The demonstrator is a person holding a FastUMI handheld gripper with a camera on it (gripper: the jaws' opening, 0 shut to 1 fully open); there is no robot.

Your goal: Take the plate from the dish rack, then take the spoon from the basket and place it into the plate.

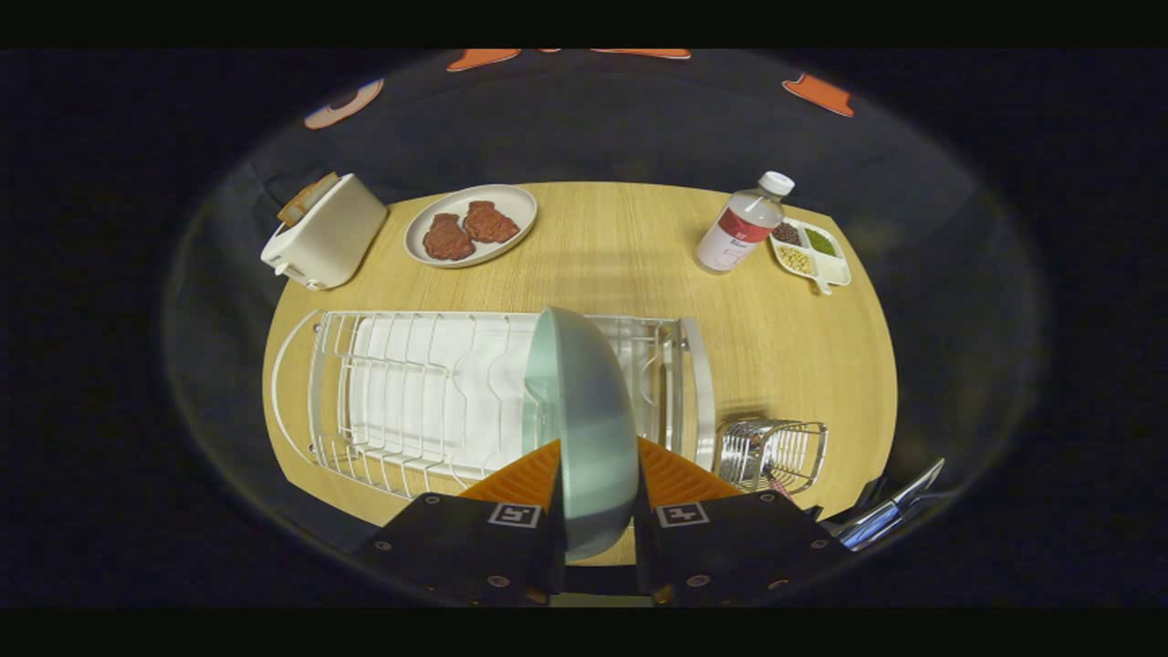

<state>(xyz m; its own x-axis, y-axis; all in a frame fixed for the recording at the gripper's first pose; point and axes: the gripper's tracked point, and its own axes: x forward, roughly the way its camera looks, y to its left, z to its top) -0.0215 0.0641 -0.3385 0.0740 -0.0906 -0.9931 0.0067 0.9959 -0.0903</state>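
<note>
In the gripper view, I hold the plate point(584, 420) on its edge between the two fingers of the gripper point(598, 520). It stands upright above the rack point(411, 392), over the right part of it. I cannot tell whether its lower rim is free of the wires or not.

The first risk, as I judge it, is a slip. The plate is smooth and curved, and I grip it only at the near rim, so its weight hangs far from the fingers. If I tilt my hand quickly, it may turn between the pads and fall on the rack or on the table point(620, 255). The second risk is the wires: if I pull sideways while the rim is low, it may catch and drag the rack. The third risk is where I put it down. The basket point(771, 452) stands just right of the rack, and far on the table are the bottle point(741, 226) and a plate with meat point(472, 225), so I must choose a bare place.

The jaws are almost closed, open only as wide as the plate's rim, and both fingers press on it. The spoon I cannot make out surely; some shiny metal shows near, right of the basket.
</note>
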